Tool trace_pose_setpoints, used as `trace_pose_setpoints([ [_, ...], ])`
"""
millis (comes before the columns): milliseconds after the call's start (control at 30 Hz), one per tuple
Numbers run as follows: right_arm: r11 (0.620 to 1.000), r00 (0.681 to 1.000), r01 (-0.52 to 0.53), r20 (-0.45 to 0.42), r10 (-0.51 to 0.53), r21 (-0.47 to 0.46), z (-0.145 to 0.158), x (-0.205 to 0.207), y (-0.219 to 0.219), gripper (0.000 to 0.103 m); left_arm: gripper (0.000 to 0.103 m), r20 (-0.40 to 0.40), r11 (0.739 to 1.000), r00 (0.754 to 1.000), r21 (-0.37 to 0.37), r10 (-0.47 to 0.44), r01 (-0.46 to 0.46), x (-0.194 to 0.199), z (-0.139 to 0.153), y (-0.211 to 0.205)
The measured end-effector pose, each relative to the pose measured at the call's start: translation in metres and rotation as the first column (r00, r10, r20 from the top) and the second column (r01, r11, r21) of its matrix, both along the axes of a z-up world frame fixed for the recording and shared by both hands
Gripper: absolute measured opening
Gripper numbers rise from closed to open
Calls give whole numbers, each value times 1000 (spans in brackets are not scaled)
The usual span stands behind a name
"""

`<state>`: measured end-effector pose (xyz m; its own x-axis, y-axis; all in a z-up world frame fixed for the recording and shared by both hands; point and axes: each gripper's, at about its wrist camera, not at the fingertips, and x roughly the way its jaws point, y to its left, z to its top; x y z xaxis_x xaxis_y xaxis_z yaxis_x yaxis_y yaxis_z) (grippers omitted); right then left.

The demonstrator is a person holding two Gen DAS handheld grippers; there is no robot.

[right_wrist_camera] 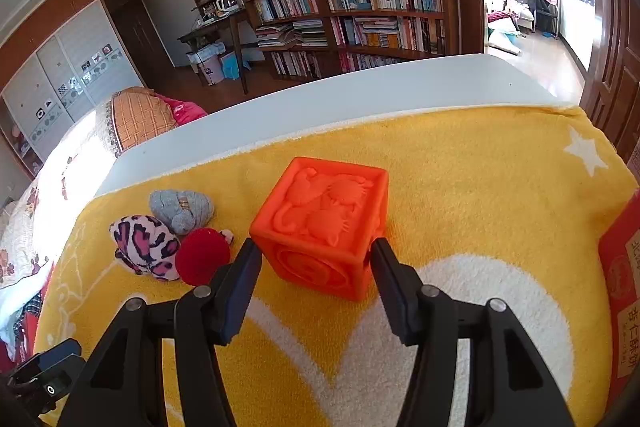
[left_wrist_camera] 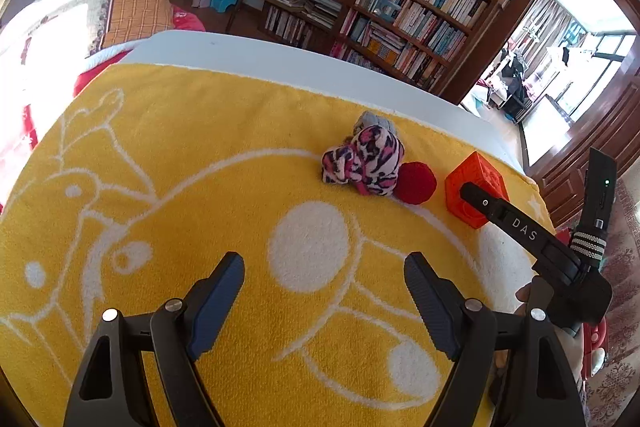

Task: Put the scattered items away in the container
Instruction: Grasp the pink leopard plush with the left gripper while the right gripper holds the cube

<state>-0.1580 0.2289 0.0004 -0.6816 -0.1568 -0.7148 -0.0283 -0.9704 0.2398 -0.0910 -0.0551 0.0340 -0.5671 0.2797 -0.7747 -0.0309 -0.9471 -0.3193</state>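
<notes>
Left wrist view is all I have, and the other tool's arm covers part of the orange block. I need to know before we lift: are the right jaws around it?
Observer: Yes. The right gripper has its jaws on either side of the orange block, and the tips appear to touch its two lower sides.
Operator: Is it off the cloth?
Observer: No. Its base rests on the yellow towel.
Operator: Anything further right that I can't see?
Observer: A red box with printed characters stands at the towel's right edge, clear of the block.
</notes>
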Motion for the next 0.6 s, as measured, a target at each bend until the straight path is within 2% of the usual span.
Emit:
trace_pose_setpoints([
  [100,1000,1000,-2,2,2,-3,-1,0,-1,61,84,-26,1000,1000,14,1,-1,-19,5,15],
  [333,1000,1000,-10,8,10,-12,-4,0,3,62,84,-9,996,999,78,37,-36,-62,-8,35],
  [467,1000,1000,-15,18,16,-18,-6,-3,3,63,84,-14,998,999,43,43,-42,-80,-20,39],
  [533,999,999,-19,36,21,-38,-9,-6,6,63,84,3,997,999,62,47,-47,-85,-31,35],
  [600,998,999,-16,50,20,-66,-13,-9,10,63,79,-23,996,998,70,54,-52,-84,-35,30],
])
